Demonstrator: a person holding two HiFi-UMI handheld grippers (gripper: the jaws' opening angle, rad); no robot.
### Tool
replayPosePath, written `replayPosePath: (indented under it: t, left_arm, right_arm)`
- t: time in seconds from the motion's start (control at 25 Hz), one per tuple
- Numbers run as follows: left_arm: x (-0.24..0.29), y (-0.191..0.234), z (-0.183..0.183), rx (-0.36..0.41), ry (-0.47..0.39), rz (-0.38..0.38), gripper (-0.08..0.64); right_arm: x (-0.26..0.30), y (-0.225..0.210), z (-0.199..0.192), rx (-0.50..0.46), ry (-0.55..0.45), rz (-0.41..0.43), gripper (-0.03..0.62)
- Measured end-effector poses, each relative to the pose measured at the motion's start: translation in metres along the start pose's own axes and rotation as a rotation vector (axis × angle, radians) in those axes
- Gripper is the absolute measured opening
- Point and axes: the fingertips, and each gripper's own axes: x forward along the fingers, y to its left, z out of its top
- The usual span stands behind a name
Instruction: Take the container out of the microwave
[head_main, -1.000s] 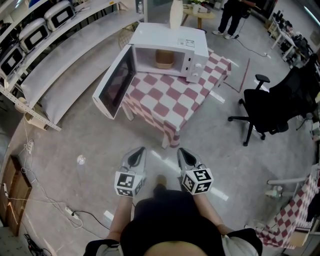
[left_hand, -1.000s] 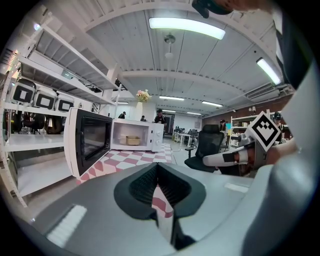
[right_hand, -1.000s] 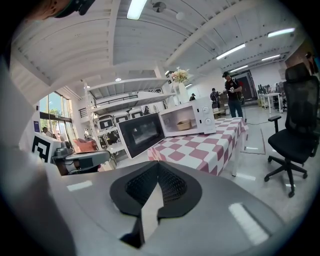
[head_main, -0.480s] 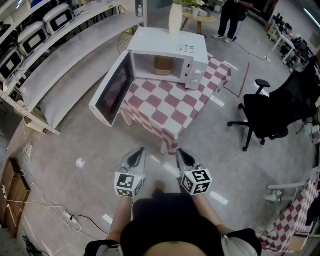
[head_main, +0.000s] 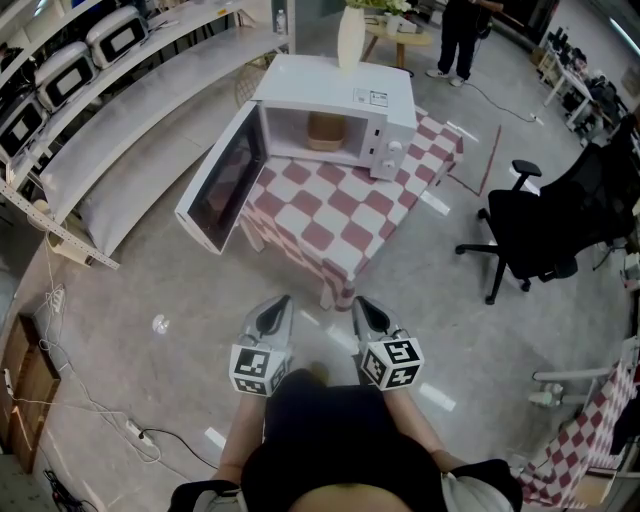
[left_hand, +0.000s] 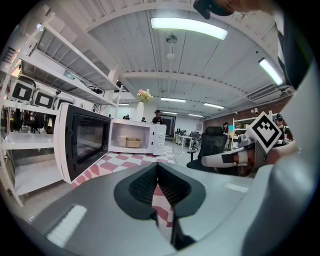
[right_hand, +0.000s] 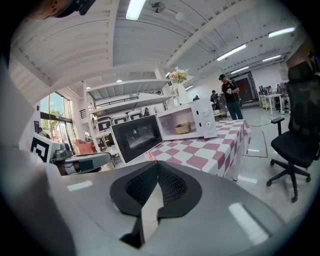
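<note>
A white microwave (head_main: 335, 95) stands on a red-and-white checked table (head_main: 335, 215) with its door (head_main: 220, 180) swung wide open to the left. A tan container (head_main: 324, 129) sits inside the cavity; it also shows in the left gripper view (left_hand: 132, 142) and the right gripper view (right_hand: 183, 128). My left gripper (head_main: 274, 306) and right gripper (head_main: 366, 305) are held side by side close to my body, well short of the table. Both point toward the microwave. The pads of each meet with nothing between them, in the left gripper view (left_hand: 157, 165) and the right gripper view (right_hand: 158, 164).
A black office chair (head_main: 540, 225) stands right of the table. Long white shelves (head_main: 130, 110) carrying several more microwaves run along the left. A vase (head_main: 350, 32) sits on the microwave. A person (head_main: 465, 30) stands far behind. Cables (head_main: 100, 410) lie on the floor at the left.
The microwave and table have slid slightly up and left in the head view. Both grippers keep their place in front of my body, still shut.
</note>
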Motion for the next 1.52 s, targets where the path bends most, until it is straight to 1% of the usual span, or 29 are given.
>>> replayPosePath:
  t: [0.24,0.68,1.0,1.28,1.52]
  left_arm:
    - [0.000,-0.004,-0.006,-0.003,0.010,0.010,0.010]
    - [0.002,0.002,-0.005,-0.015,0.012,0.038,0.011]
    - [0.026,0.011,-0.002,-0.015,0.018,0.026,0.011]
    - [0.053,0.023,0.009,-0.018,0.022,0.016,0.011]
    - [0.079,0.037,0.025,0.002,0.028,0.004,0.011]
  right_arm:
    - [0.000,-0.004,0.000,0.015,-0.002,-0.006,0.000]
    - [0.009,-0.002,-0.001,0.015,0.019,0.021,0.000]
    - [0.026,-0.013,0.005,0.015,0.029,0.013,0.002]
    - [0.049,-0.020,0.018,0.016,0.029,0.016,0.000]
    - [0.072,-0.032,0.035,0.031,0.020,0.005,0.000]
